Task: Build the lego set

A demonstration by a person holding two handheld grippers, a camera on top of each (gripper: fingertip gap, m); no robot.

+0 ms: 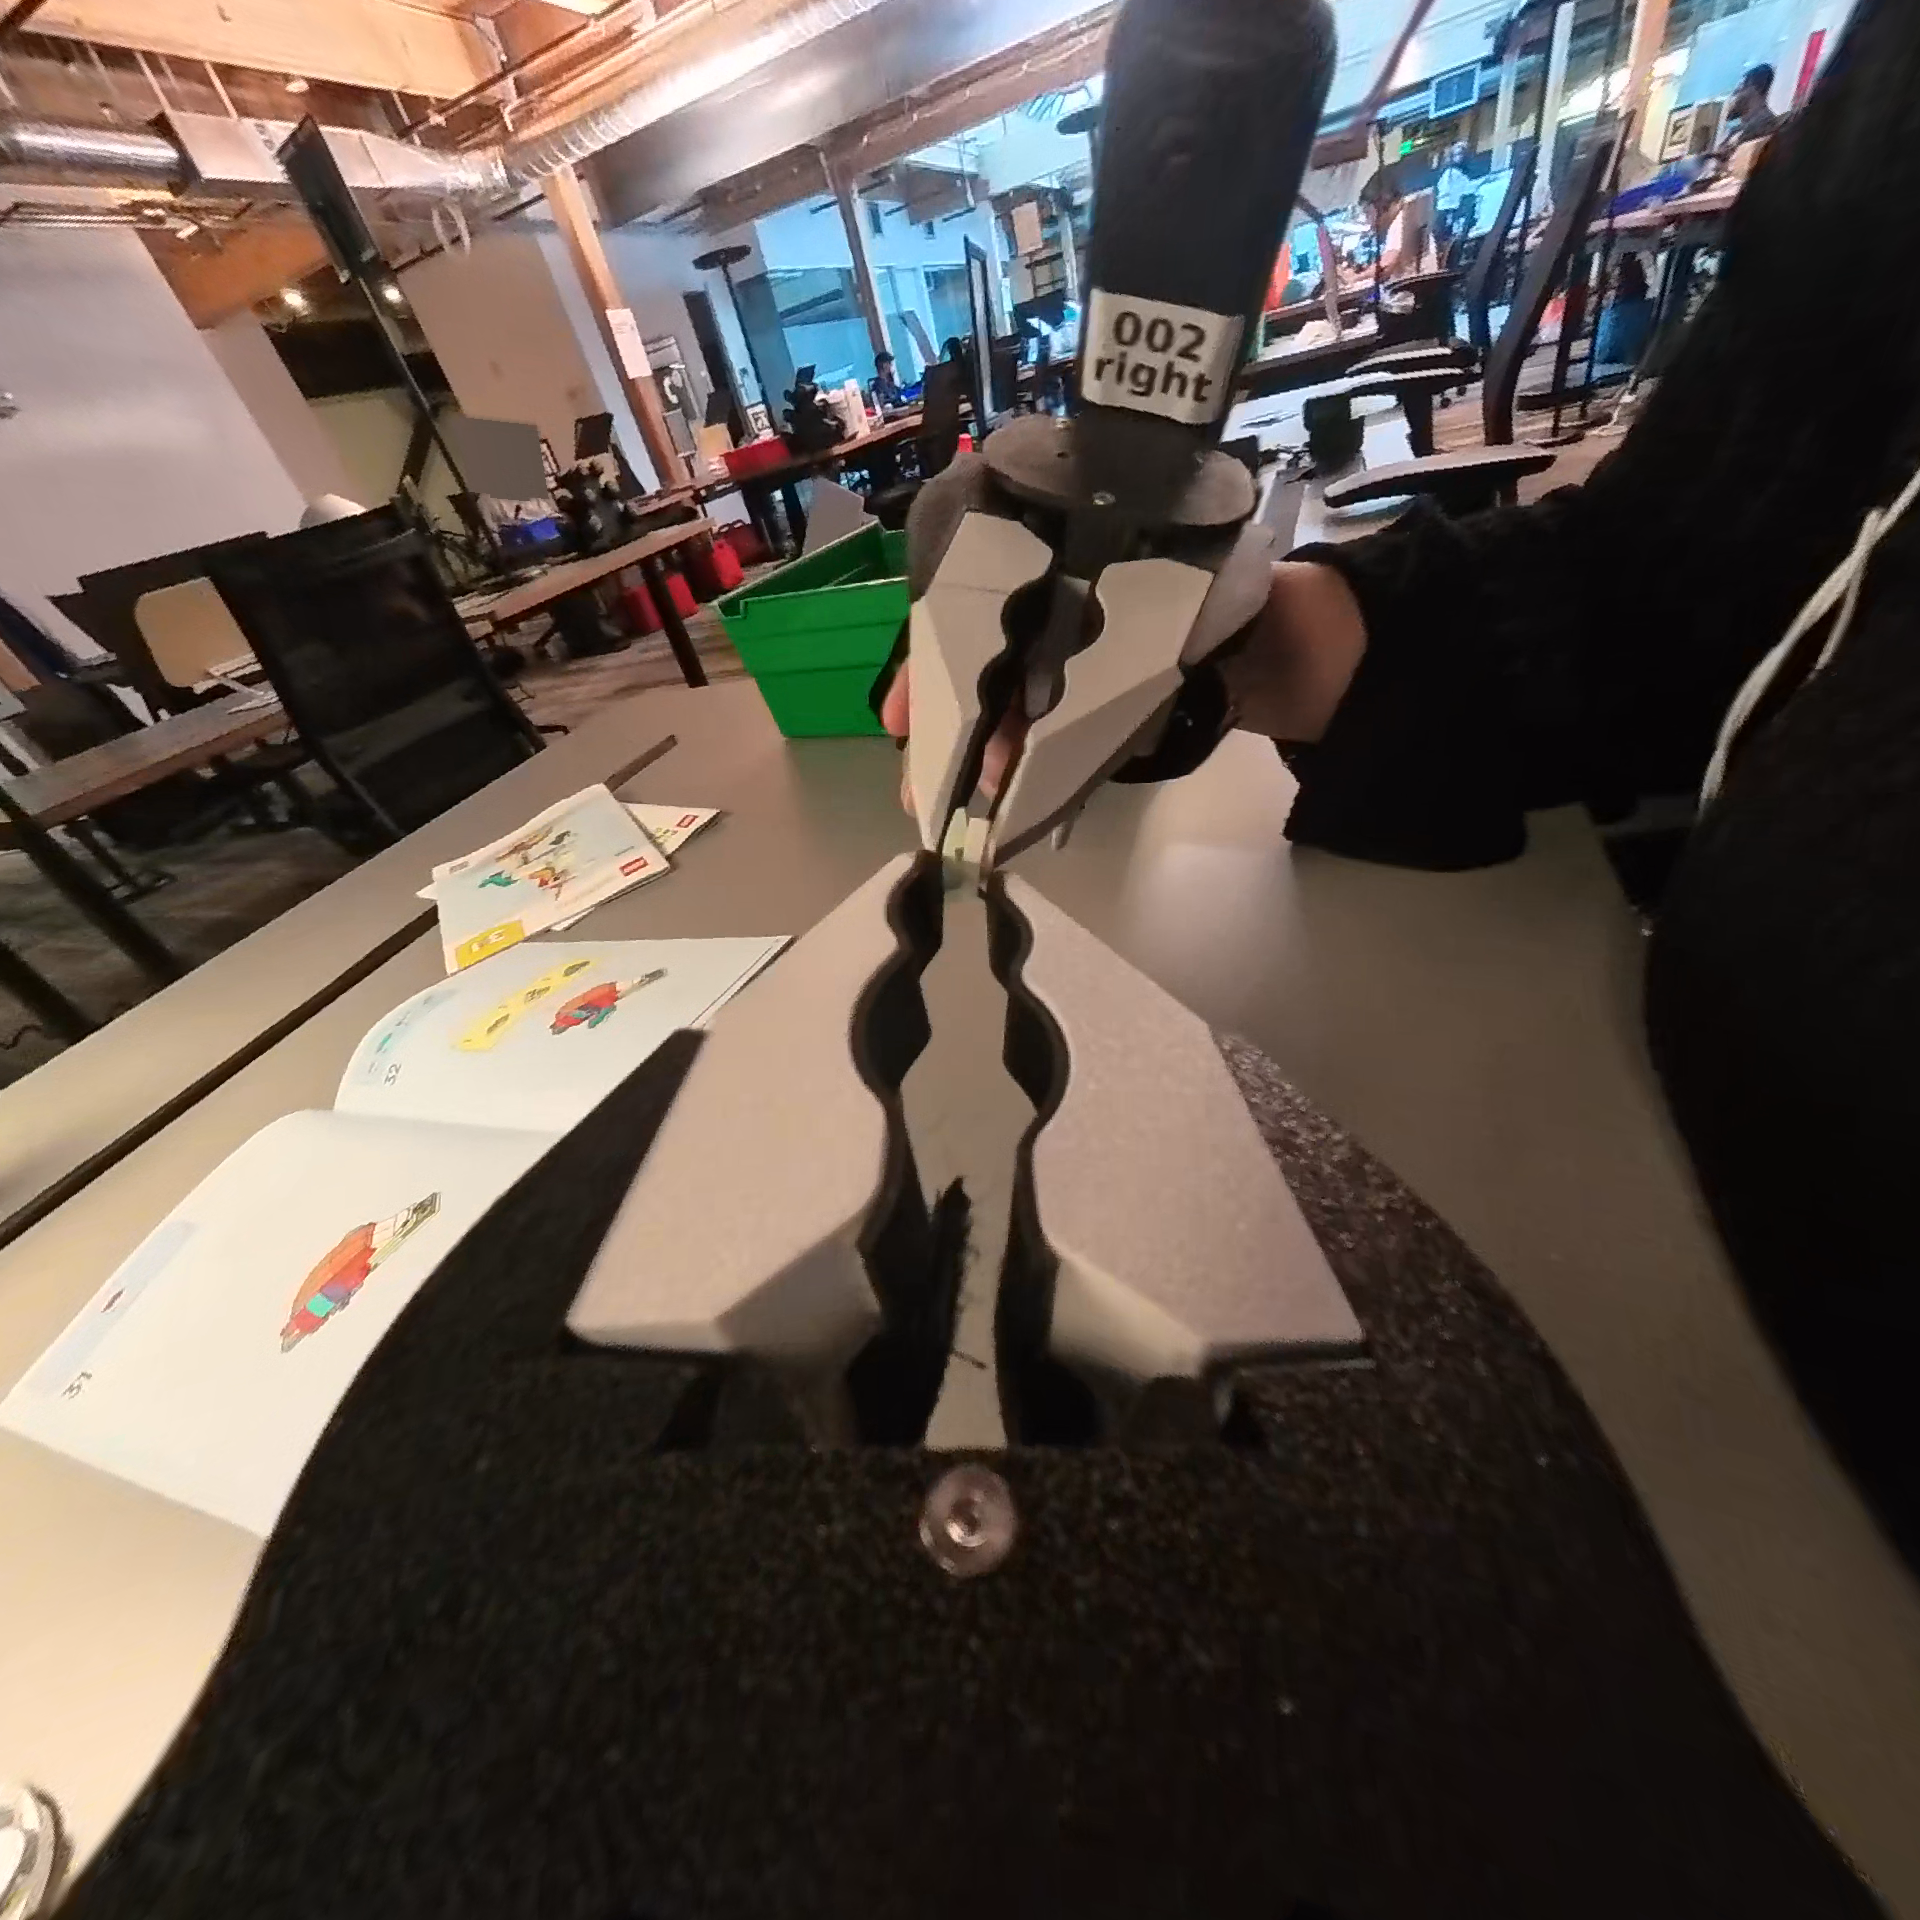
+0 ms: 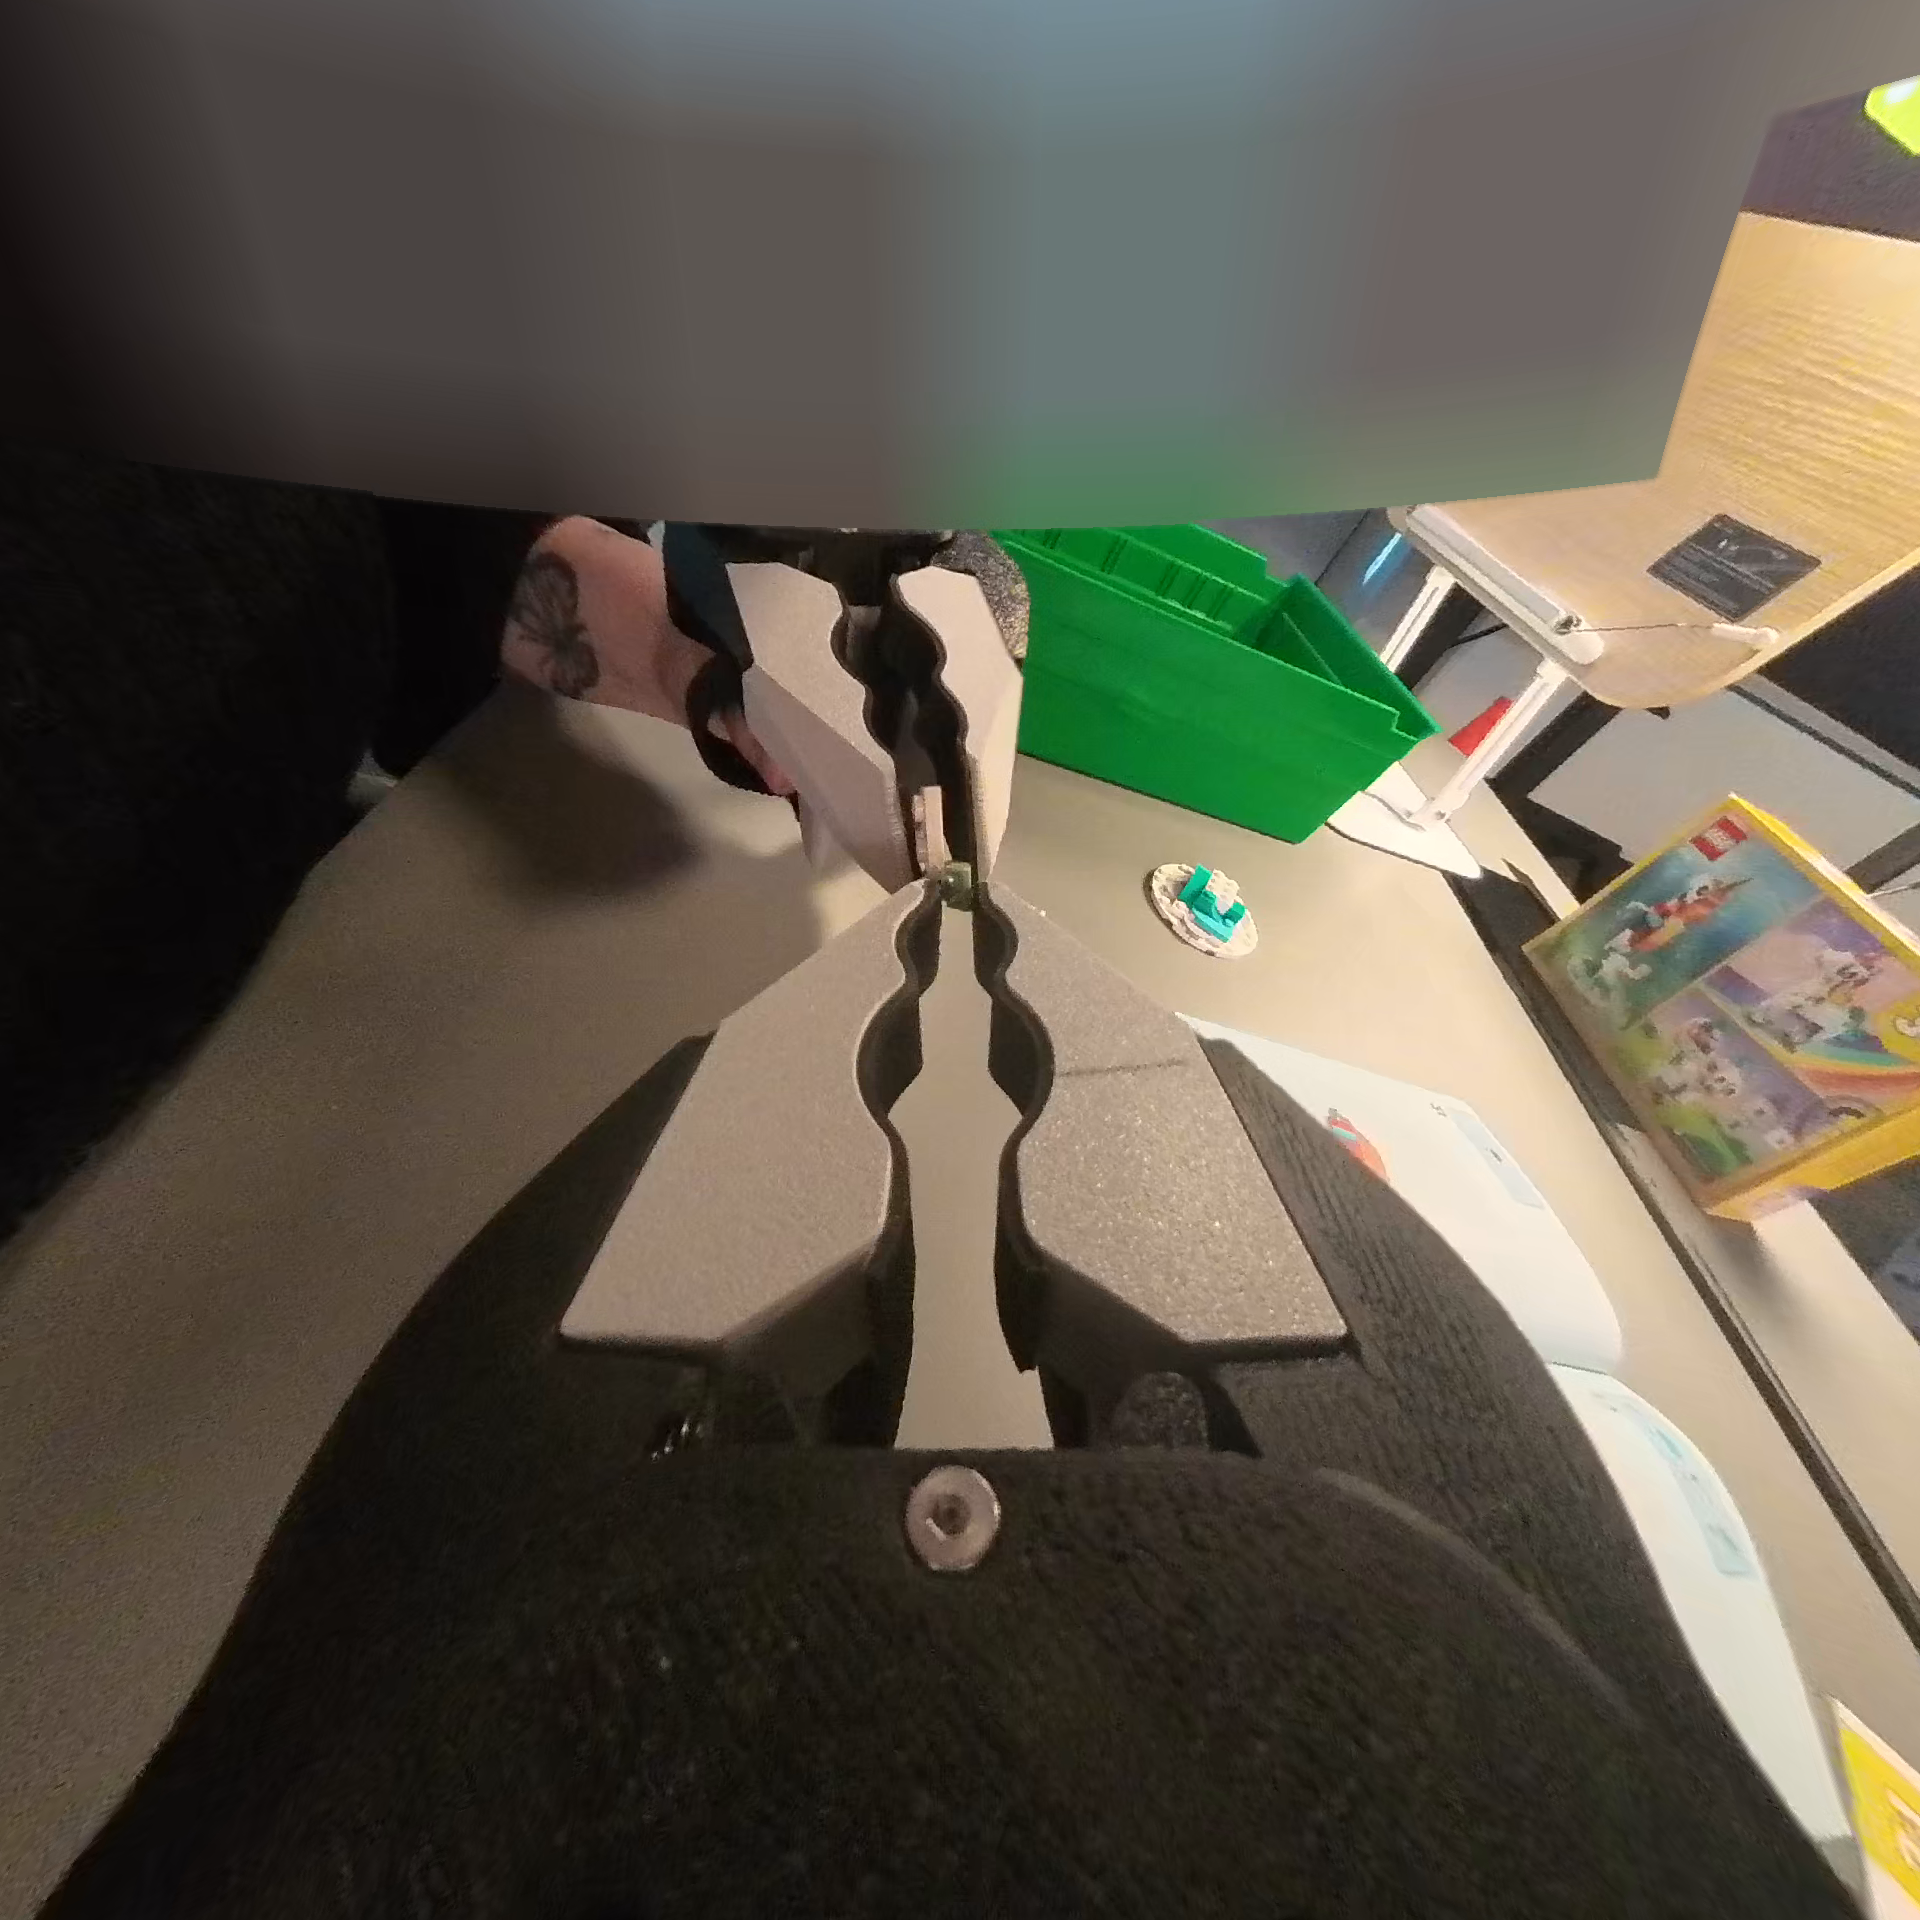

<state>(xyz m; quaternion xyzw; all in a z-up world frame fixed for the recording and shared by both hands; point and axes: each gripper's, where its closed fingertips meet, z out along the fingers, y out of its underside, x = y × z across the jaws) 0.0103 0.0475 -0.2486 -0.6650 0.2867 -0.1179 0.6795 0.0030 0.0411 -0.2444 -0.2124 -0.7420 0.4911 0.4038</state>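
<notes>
My left gripper (image 1: 961, 881) and my right gripper (image 2: 956, 888) meet tip to tip above the grey table (image 1: 1351, 987). Both are nearly closed on small lego pieces. In the left wrist view the right gripper (image 1: 971, 831) comes down from above and pinches a pale piece (image 1: 968, 834), with a small green bit (image 1: 953, 879) at my left tips. In the right wrist view a small olive-green piece (image 2: 956, 881) sits at my right tips, and the left gripper (image 2: 940, 852) holds a pale piece (image 2: 932, 816). How the pieces join is hidden.
A small round white plate with teal bricks (image 2: 1203, 902) sits on the table to the right. A green bin (image 2: 1195, 675) stands behind it and a lego box (image 2: 1745, 997) at the right edge. Open instruction booklets (image 1: 260, 1278) lie to the left, and a person's dark sleeve (image 1: 1558, 644) is on the right. Less than 4 cm separates the two grippers' tips.
</notes>
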